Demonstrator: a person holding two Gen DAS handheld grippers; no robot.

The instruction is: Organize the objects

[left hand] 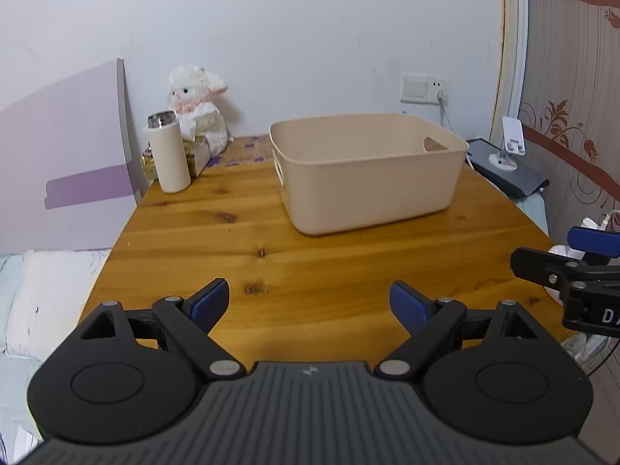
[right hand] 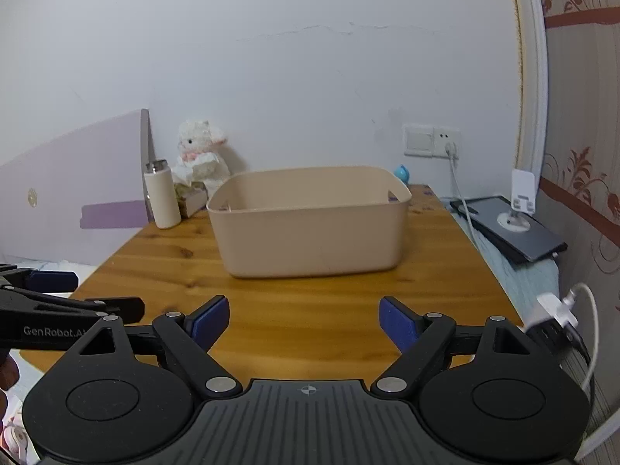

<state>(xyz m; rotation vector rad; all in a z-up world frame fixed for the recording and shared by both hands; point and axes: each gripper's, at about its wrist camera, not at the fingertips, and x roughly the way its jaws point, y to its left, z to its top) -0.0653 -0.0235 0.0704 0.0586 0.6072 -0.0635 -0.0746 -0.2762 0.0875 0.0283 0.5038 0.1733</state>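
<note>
Storage bin [left hand: 368, 178], one: beige plastic, open-topped, with handle cut-outs. It stands toward the far right part of the wooden surface [left hand: 240, 240], well ahead of both sets of fingers and touched by neither. What it holds cannot be told.

Left gripper [left hand: 310, 302], one: fingers [left hand: 211, 300] spread wide, holding nothing, over the near edge of the surface.

Right gripper [right hand: 304, 316], one: fingers [right hand: 395, 319] spread wide, holding nothing, over the near edge, directly facing the bin.

Flask [left hand: 168, 153], one: white, metal-rimmed, upright at the far left corner.

Plush toy [left hand: 197, 106], one: white, against the wall behind the flask.

Tissue box [left hand: 199, 151], one: just beside the flask, in front of the plush.

Small blue item [right hand: 402, 173], one: behind the bin's far right corner, too hidden to identify.

Phone stand [right hand: 519, 203], one: white, on a dark flat device off the right edge.
</note>
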